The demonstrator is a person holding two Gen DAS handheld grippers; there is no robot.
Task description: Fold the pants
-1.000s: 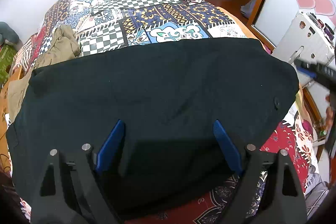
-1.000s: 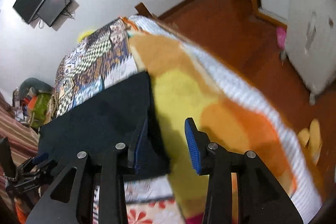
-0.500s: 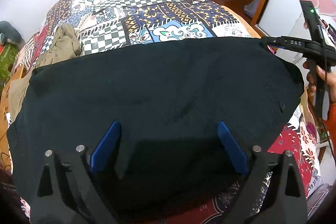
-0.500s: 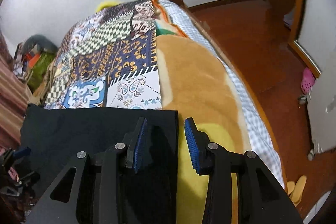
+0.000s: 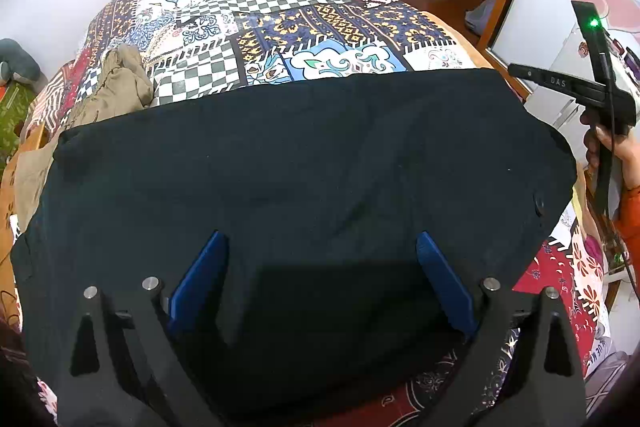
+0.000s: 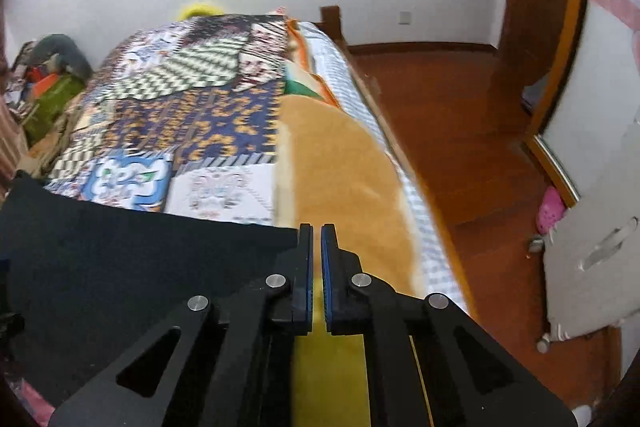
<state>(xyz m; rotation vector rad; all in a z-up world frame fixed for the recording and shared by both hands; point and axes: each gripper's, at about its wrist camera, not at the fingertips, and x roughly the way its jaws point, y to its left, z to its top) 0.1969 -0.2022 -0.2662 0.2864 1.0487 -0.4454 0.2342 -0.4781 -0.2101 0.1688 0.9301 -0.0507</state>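
Left gripper (image 5: 322,267) held wide open over the black pants (image 5: 304,163), gripping nothing. Right gripper (image 6: 317,247) seen closed at the pants' corner; cloth between the pads cannot be told.

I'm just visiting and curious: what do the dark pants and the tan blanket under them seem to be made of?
The dark pants look like matte woven cloth, probably cotton: soft creases, no shine. The tan blanket looks like plush fleece: a fuzzy, blurred-edged nap, though motion blur leaves that uncertain.

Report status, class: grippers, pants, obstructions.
Left gripper open above black pants. Right gripper just closed at pants' corner, no cloth seen between its jaws. Khaki garment lies at pants' left edge.
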